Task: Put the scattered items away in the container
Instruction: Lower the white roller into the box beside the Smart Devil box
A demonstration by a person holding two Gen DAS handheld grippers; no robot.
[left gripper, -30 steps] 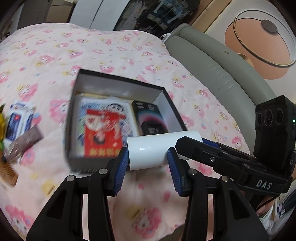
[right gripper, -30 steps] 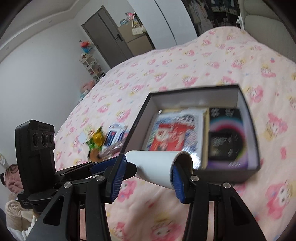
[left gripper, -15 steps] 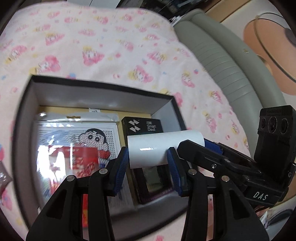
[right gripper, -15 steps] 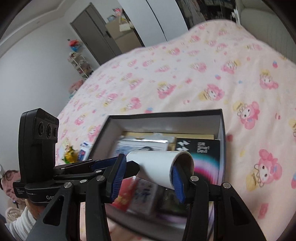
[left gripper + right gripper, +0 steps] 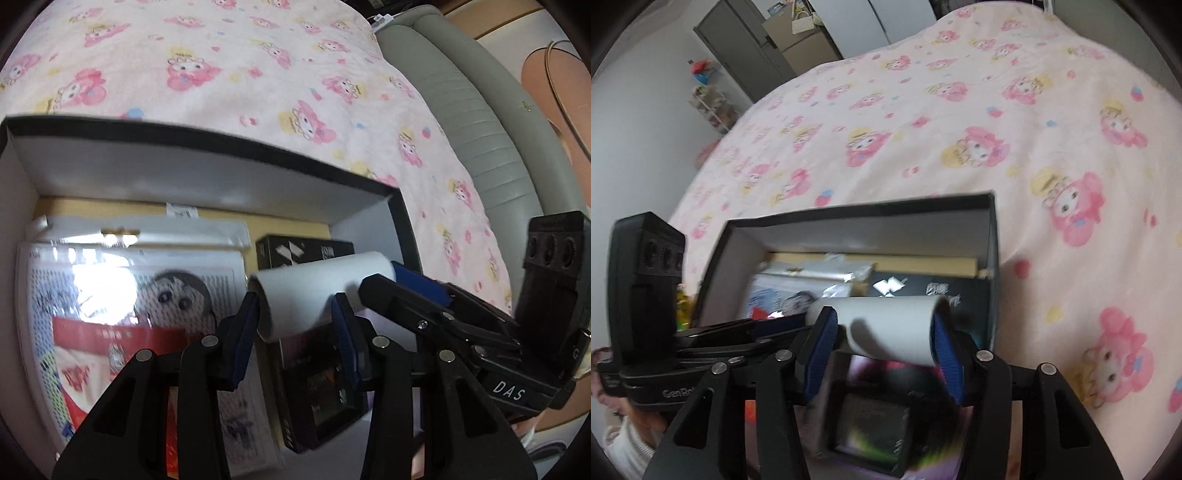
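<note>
A white roll (image 5: 314,291) hangs low over the open black box (image 5: 221,144) with white inner walls. My left gripper (image 5: 295,314) is closing, its blue pads pressing the roll's near end. In the right wrist view the same roll (image 5: 886,328) lies between the pads of my right gripper (image 5: 882,332), whose jaws are opening; a dark gap shows beside the left pad. Each view shows the other gripper reaching in from the side. Inside the box (image 5: 849,232) lie a cartoon packet (image 5: 129,314) and a black carton (image 5: 306,254).
The box rests on a pink cartoon-print blanket (image 5: 960,110) that covers the bed. A grey padded headboard (image 5: 480,129) runs along the right. A gold-wrapped item (image 5: 681,306) lies on the blanket left of the box. A dark door (image 5: 746,48) stands far back.
Both grippers carried the roll forward and down, from in front of the box to low over its contents. The right gripper's pads now stand slightly wider apart.
</note>
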